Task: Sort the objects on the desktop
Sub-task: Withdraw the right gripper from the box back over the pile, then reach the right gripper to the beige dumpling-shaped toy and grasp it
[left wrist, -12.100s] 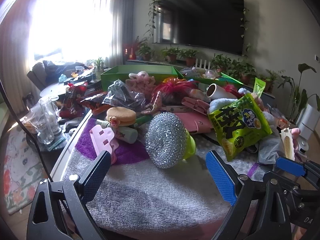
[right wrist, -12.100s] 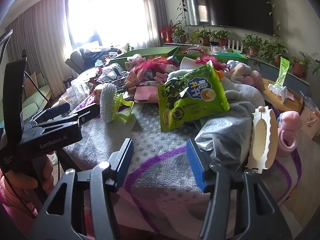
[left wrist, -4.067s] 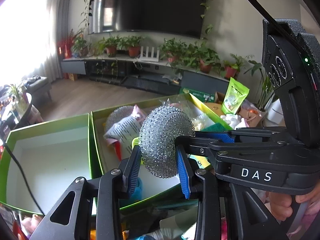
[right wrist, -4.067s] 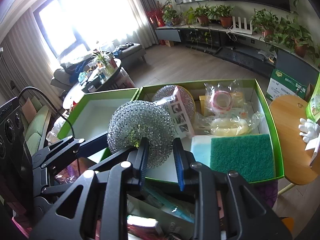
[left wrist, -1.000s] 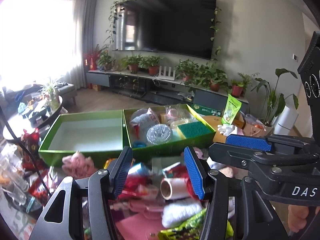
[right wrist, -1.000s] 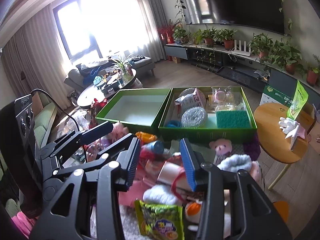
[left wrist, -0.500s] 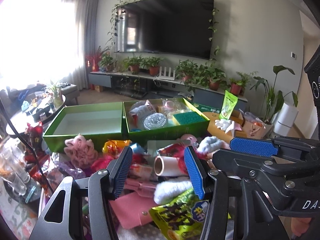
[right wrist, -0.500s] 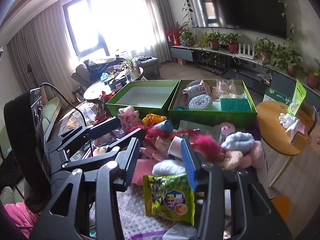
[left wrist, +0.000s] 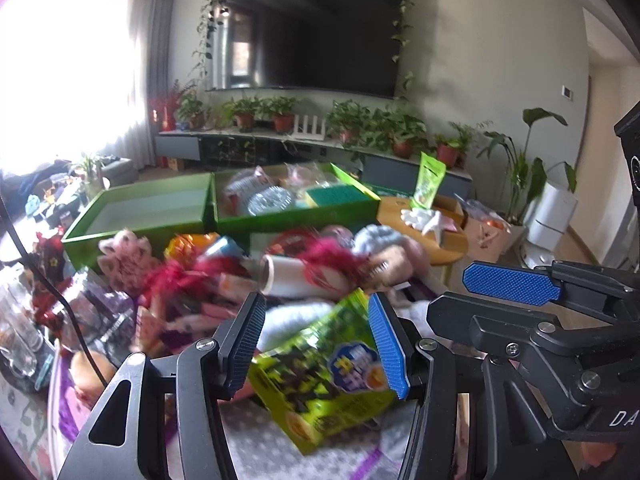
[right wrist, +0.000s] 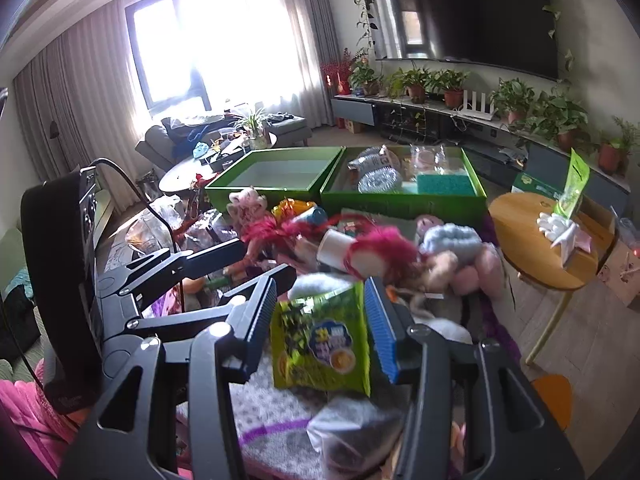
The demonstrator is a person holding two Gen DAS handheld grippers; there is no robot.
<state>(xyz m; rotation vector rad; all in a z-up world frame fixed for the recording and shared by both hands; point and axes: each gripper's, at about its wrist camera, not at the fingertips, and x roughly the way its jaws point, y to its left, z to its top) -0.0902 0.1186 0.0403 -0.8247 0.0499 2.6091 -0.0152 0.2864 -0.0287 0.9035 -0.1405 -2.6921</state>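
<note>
A green snack bag (left wrist: 324, 372) lies at the near end of a pile of small objects on the table; it also shows in the right wrist view (right wrist: 320, 344). My left gripper (left wrist: 316, 344) is open and empty, above the bag. My right gripper (right wrist: 320, 320) is open and empty, framing the same bag. Two green boxes stand at the far edge: the left box (left wrist: 140, 208) holds nothing, the right box (left wrist: 296, 216) holds a silver scouring ball (right wrist: 378, 180) and a green sponge (right wrist: 442, 184).
The pile holds a white roll (left wrist: 284, 276), red feathers (right wrist: 380, 248), a pink plush (left wrist: 124, 256) and a blue-white plush (right wrist: 452, 240). A round wooden side table (right wrist: 548, 248) stands to the right. Glasses (left wrist: 16, 320) stand off the table's left edge.
Both grippers have drawn back from the green boxes and lowered toward the near end of the pile. The green snack bag now sits between the fingers of each.
</note>
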